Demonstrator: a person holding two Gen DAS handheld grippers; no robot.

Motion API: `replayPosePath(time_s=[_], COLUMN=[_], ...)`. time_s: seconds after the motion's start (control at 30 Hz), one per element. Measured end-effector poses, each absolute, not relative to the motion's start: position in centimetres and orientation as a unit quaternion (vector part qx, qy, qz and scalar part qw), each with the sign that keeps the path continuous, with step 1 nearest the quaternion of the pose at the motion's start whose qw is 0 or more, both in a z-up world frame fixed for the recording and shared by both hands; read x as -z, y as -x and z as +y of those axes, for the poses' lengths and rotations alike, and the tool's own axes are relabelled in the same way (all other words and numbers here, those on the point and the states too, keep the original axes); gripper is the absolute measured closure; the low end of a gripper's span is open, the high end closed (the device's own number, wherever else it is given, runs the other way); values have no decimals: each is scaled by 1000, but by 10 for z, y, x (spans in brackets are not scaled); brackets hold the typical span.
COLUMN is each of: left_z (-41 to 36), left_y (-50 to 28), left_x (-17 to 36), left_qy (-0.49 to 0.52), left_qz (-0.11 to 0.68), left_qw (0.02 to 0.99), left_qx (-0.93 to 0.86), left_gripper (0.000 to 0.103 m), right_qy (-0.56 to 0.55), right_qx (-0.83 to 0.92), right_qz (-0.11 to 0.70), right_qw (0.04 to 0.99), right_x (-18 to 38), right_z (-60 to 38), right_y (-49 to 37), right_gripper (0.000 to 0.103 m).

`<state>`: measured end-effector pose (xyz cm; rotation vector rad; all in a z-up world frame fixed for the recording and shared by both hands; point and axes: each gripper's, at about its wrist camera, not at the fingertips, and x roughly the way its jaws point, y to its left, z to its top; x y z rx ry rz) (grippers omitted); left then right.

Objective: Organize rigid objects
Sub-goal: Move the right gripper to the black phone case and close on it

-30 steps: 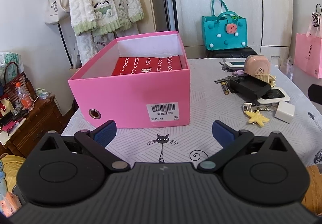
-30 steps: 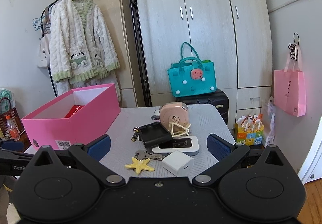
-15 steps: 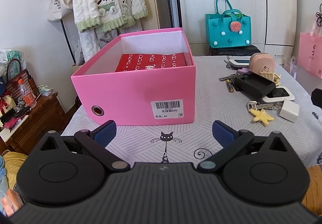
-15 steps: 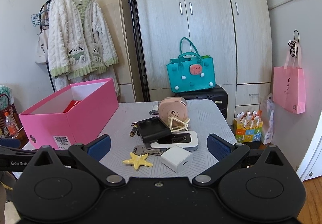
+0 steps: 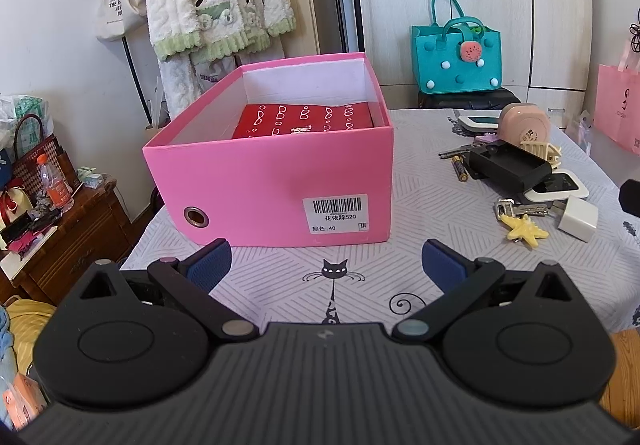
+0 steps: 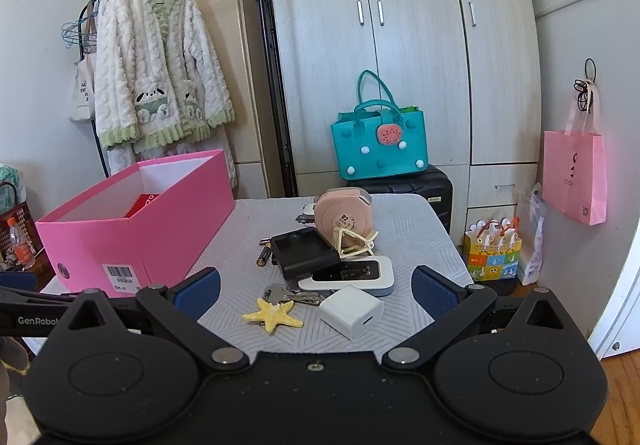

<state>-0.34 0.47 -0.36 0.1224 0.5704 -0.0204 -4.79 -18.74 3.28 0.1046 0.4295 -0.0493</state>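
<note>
An open pink box [image 5: 276,181] [image 6: 132,233] stands on the table with a red patterned box [image 5: 304,121] inside it. To its right lies a cluster: white charger cube [image 6: 351,311] [image 5: 578,217], keys with a yellow starfish fob [image 6: 274,317] [image 5: 524,231], black case [image 6: 304,253] [image 5: 508,167], white flat device [image 6: 348,273], pink round case [image 6: 344,217], a battery [image 6: 263,256]. My left gripper [image 5: 326,265] is open in front of the pink box. My right gripper [image 6: 316,293] is open just short of the charger and the starfish.
The table [image 5: 420,201] carries a grey cloth with cat prints. A teal bag [image 6: 380,141] sits on a black suitcase behind it, by wardrobe doors. A clothes rack with a fluffy coat [image 6: 156,77] stands back left. A pink bag [image 6: 576,173] hangs on the right wall.
Both views have shifted slightly: the pink box and the clutter sit a little lower and closer in frame. Both grippers stay open and empty.
</note>
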Motion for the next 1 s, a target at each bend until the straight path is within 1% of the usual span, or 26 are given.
replayPosePath(time_s=[0.1,0.23,0.3,0.4,0.53,0.67,0.73,0.83,0.9,0.93,0.97,1.0], left_z=[6,10,15,24,33,48,54,69,77,81,84,87], left_y=[2,2,2,-3,-18,-43,-58,-86,-106,-117,-128,-139], left_x=[3,-1,-5,-17,-40,-65,-73,-84,-86,-86,-84,-82], left_qy=[-61,-68,-71,-84,-135,-165,-181,-192,-207,-213,-218,-221], left_qz=[280,268,255,244,241,261,279,300,312,321,332,346], left_qw=[958,961,964,964,958,946,936,928,922,918,914,908], left_qx=[11,18,30,57,79,99,114,106,97,89,85,81], left_gripper=[0,0,0,0,0,0,1,3,3,4,5,11], right_qy=[-51,-70,-70,-43,-3,7,12,24,34,47,59,71], right_qx=[17,-1,-4,-9,-31,-78,-102,-136,-155,-162,-168,-174], right_qz=[201,146,137,153,167,214,235,267,274,279,284,290], right_qw=[978,987,988,987,986,974,966,954,949,945,942,938], right_x=[-32,-29,-27,-28,-35,-39,-37,-34,-32,-31,-31,-29], right_z=[-189,-198,-203,-206,-210,-214,-212,-208,-206,-203,-200,-198], right_y=[49,50,44,30,13,-12,-24,-41,-49,-55,-58,-64], right_gripper=[0,0,0,0,0,1,4,12,23,25,28,31])
